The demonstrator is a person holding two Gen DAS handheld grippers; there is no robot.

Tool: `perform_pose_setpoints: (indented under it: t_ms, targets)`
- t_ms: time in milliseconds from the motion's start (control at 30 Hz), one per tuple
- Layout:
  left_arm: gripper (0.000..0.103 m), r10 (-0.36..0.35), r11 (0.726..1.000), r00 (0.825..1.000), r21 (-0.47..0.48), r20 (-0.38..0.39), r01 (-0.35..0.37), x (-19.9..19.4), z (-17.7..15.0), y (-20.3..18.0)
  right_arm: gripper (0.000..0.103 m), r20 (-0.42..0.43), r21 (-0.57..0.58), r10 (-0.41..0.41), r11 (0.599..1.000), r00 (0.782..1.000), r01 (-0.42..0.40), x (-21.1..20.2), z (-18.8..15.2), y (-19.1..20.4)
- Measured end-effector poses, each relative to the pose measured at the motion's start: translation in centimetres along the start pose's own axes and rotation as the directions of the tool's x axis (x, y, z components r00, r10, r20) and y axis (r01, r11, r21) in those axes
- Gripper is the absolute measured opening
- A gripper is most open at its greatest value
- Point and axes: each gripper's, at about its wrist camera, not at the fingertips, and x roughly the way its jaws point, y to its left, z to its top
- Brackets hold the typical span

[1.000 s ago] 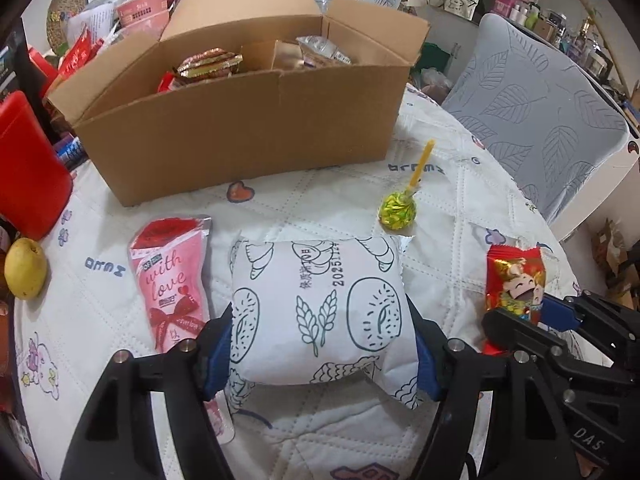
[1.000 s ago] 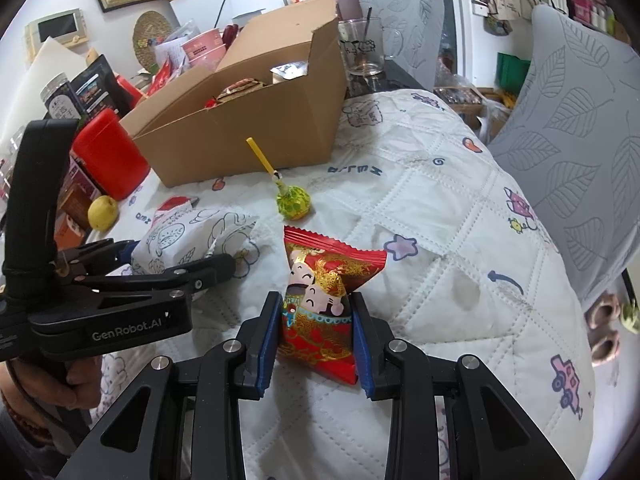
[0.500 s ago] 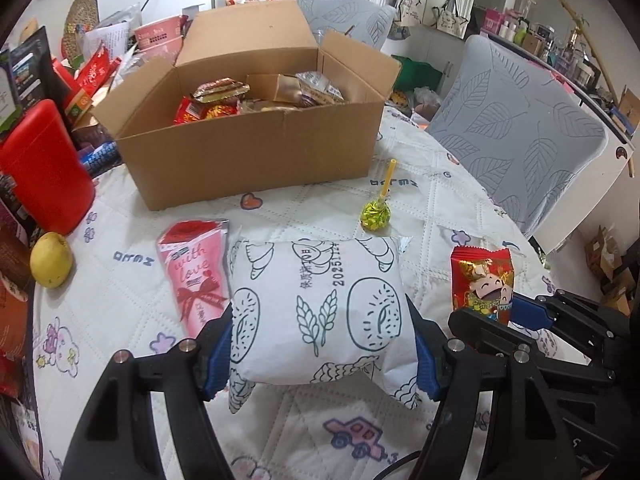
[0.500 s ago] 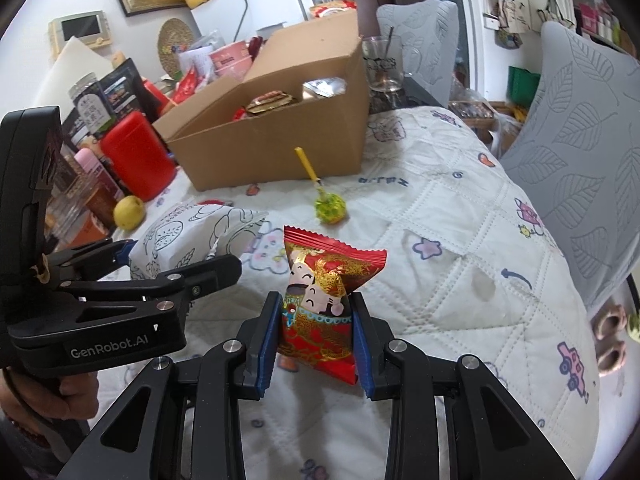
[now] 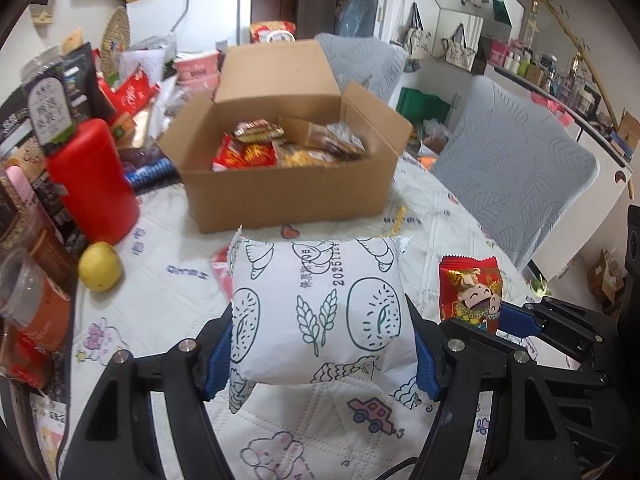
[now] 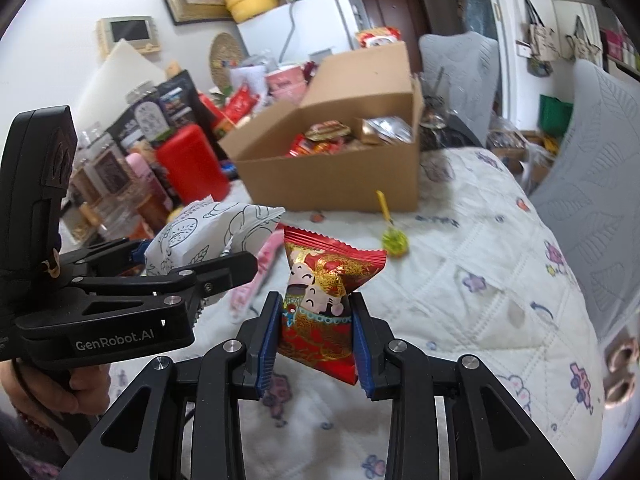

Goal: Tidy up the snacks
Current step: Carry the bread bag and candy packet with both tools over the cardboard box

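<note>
Both grippers are loaded and up off the table. The left gripper (image 5: 322, 354) is clamped on a puffy white snack bag (image 5: 320, 312) printed with bread and wheat drawings, its blue pads (image 5: 218, 354) pressing into both sides, the bag held above the quilted tablecloth (image 5: 168, 304). Just to its right, the right gripper (image 6: 316, 344) is squeezed tight on a red and gold snack packet (image 6: 324, 308) with a cartoon face, upright between the jaws. Ahead of both sits the open cardboard box (image 5: 288, 188), flaps up, with wrapped snacks piled inside. A green-wrapped lollipop (image 6: 394, 240) with a yellow stick lies on the cloth near the box's front wall. A pink packet (image 6: 256, 276) lies on the cloth under the left gripper. Left of the box stands a red container (image 5: 92, 180), with a yellow fruit (image 5: 99, 266) just beside it.
</note>
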Motion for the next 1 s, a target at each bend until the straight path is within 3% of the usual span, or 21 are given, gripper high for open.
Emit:
perform_pose_setpoints:
  t_ms: [533,1000]
  targets:
    - [0.071,0.011,0.999,0.991,-0.051,0.131,-0.005,-3.6,2.7,2.5,0.033,0.072,-0.121,0.070,0.991,0.995,-0.061,-1.1,4.2,3.8]
    - [0.071,0.022,0.999,0.972,-0.048,0.236,-0.011,-4.9,7.4,4.2,0.033,0.132,-0.206,0.096,0.976,0.987,-0.068,-1.1,9.3,5.1]
